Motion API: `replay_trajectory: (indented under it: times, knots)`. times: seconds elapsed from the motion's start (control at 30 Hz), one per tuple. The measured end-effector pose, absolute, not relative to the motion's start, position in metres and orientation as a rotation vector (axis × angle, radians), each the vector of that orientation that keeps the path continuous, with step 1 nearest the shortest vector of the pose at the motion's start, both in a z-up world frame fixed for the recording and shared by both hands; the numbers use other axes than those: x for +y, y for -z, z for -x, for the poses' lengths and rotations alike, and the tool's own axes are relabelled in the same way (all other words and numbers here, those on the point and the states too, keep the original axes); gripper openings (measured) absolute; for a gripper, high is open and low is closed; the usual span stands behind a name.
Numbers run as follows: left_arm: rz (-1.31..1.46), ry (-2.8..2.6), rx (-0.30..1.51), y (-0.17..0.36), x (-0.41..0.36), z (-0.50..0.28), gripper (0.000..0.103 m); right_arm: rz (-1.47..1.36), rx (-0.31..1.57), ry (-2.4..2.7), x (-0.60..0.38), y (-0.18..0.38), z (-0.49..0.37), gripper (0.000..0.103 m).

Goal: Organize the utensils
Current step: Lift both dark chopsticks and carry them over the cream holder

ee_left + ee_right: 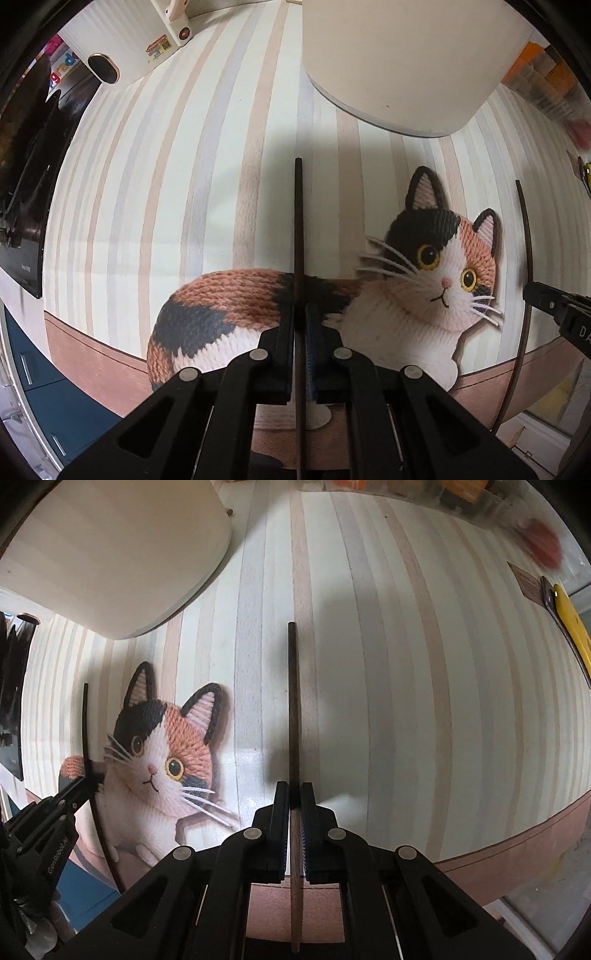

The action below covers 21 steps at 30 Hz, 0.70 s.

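two grippers each clamp a dark chopstick; a white container stands ahead.

Striped mat covered the tabletop, pale cream, beige and grey bands, with a brown border along the near edge. Knitted-look calico cat print sat on the mat. Clear bin of orange and yellow items stood at the far right, blurred. White device with a red button and a dark oval piece at far left. Yellow flat object lay at the mat's right edge, kind unclear. Blue cabinet with handles below the tabletop.
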<state>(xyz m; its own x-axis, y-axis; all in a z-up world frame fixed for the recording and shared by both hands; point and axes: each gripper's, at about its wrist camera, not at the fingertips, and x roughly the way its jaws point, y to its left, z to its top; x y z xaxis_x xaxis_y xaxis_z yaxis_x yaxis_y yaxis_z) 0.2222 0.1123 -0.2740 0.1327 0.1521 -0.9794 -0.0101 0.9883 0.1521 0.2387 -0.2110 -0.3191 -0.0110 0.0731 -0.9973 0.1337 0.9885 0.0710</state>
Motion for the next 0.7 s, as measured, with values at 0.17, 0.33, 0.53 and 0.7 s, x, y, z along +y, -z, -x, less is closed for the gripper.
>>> replay_trajectory:
  times: [0.17, 0.33, 0.53, 0.7]
  knots:
    - [-0.101, -0.110, 1.445, 0.274, 0.114, -0.228, 0.004, -0.124, 1.588, 0.046, -0.196, 0.321, -0.249, 0.007]
    - [-0.090, -0.112, 1.456, 0.274, 0.114, -0.239, 0.004, -0.104, 1.592, 0.051, -0.182, 0.329, -0.252, 0.007]
    - [-0.109, -0.118, 1.447, 0.282, 0.112, -0.239, 0.004, -0.050, 1.587, 0.058, -0.154, 0.342, -0.246, 0.007]
    - [-0.106, -0.124, 1.446, 0.281, 0.103, -0.240, 0.003, -0.058, 1.565, 0.071, -0.141, 0.343, -0.243, 0.006]
